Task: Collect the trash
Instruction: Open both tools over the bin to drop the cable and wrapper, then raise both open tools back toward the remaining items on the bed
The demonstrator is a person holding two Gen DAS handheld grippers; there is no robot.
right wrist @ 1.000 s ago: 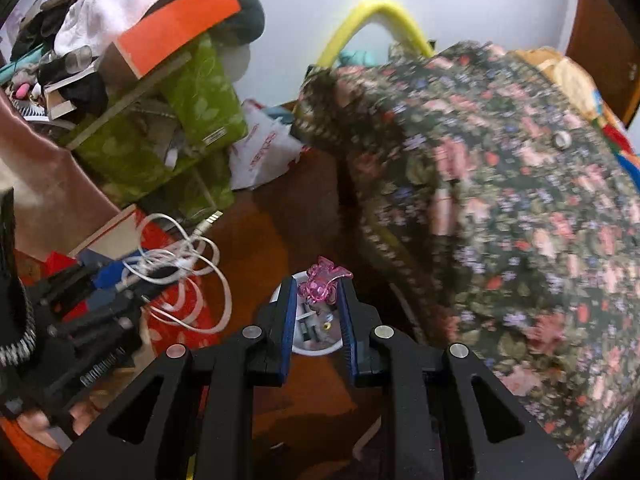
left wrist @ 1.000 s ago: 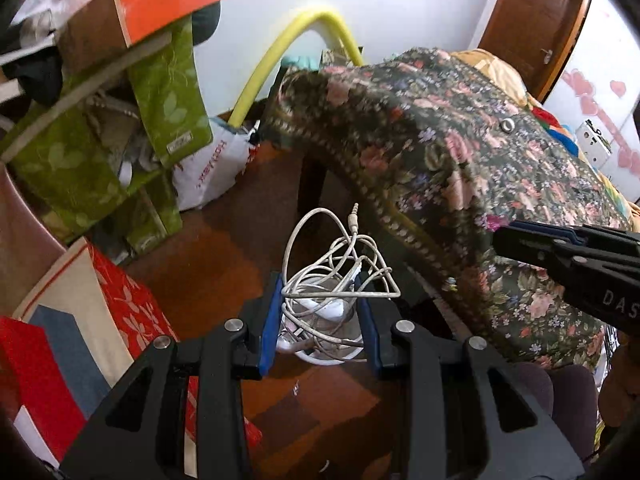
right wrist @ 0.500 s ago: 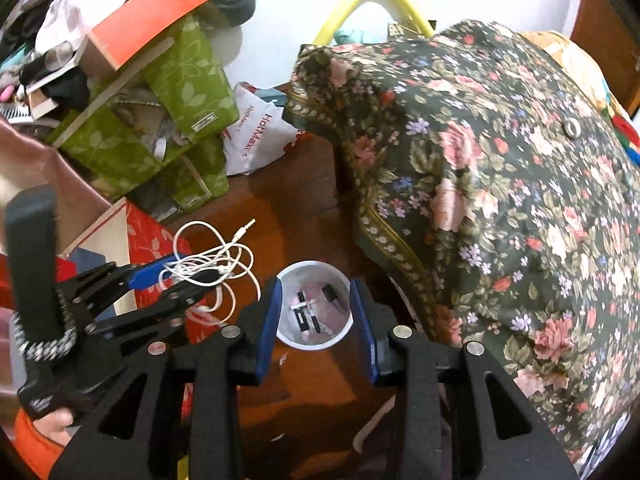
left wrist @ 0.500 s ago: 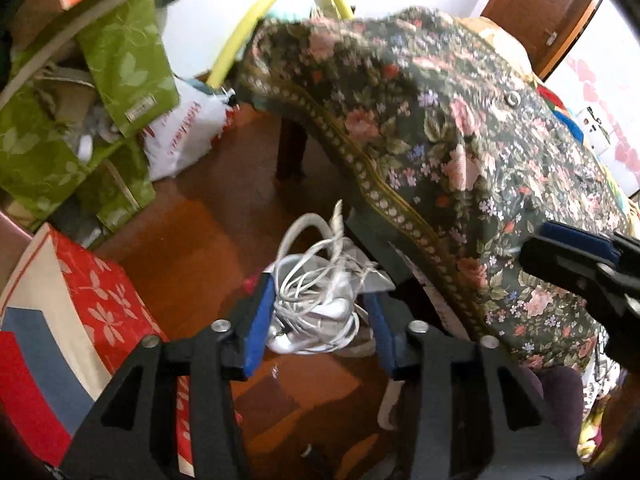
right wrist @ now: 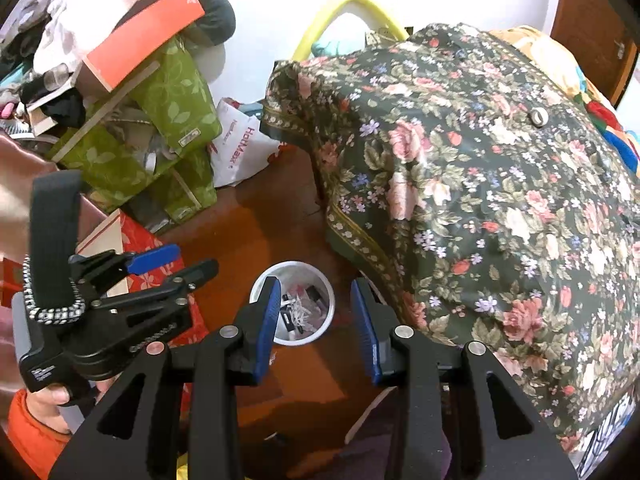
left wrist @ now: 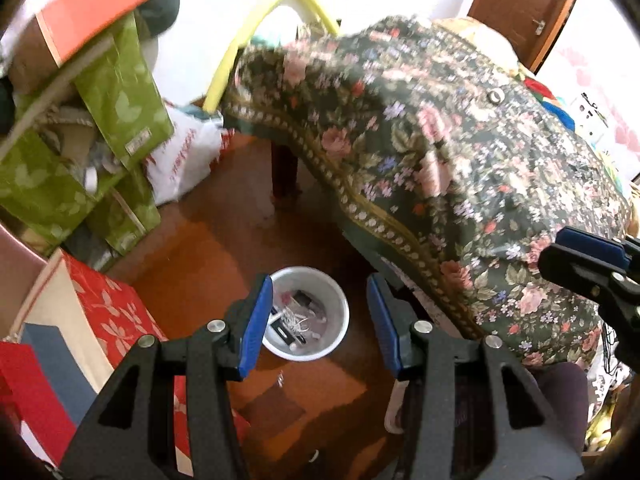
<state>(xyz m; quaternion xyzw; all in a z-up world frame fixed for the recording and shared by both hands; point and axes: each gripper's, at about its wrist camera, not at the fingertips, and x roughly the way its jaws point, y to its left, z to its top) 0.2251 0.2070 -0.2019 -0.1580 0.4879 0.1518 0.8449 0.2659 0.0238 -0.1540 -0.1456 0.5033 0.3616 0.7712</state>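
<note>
A small white bin (left wrist: pixel 306 314) stands on the brown floor, also in the right wrist view (right wrist: pixel 294 303). Inside lie the tangled white earphone cable (left wrist: pixel 294 320), dark scraps and a pink piece. My left gripper (left wrist: pixel 318 320) is open and empty above the bin; it shows from the side in the right wrist view (right wrist: pixel 176 264). My right gripper (right wrist: pixel 316 316) is open and empty above the bin too; its tip shows in the left wrist view (left wrist: pixel 580 256).
A table under a dark floral cloth (right wrist: pixel 480 184) fills the right side, one leg (left wrist: pixel 285 168) behind the bin. Green bags (right wrist: pixel 160 128), a white shopping bag (right wrist: pixel 240 140), an orange box and a red floral box (left wrist: pixel 104 312) crowd the left. A yellow hoop (left wrist: pixel 256 28) leans on the wall.
My left gripper opened and the white cable dropped into the bin. My right gripper, which released a pink scrap earlier, has opened wider. Both grippers rose a little.
</note>
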